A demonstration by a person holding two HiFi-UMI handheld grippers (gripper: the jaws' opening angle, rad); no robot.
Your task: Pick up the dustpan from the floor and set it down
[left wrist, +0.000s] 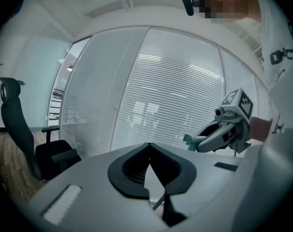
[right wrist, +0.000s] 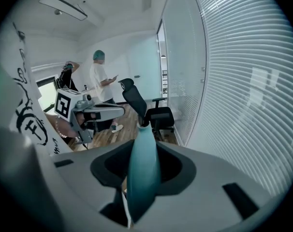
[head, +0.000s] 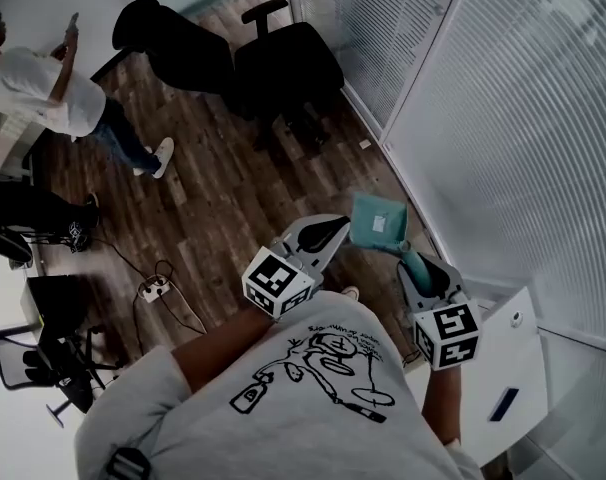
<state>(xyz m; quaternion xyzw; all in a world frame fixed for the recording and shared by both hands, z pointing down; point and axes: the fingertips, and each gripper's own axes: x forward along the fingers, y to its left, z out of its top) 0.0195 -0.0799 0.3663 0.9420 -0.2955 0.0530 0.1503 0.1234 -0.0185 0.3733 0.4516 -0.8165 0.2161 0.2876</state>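
Far left of the teal plastic dustpan (head: 376,220), a person in a white shirt (head: 43,93) stands on the brown wooden plank floor (head: 213,198). A white power strip with black cables (head: 155,288) lies on this floor, lower left of the dustpan. Two black office chairs (head: 273,63) stand beyond the dustpan, to its upper left. The left tool (head: 339,229) is just beside the left edge of the dustpan, and I cannot tell if it touches. Its jaws are closed together with nothing between them. The dustpan itself is in the air, clear of the floor. The right tool (head: 413,264), lower right of the dustpan, has its jaws clamped on the teal handle (right wrist: 142,168). White slatted blinds (head: 513,118) stand right of the dustpan.
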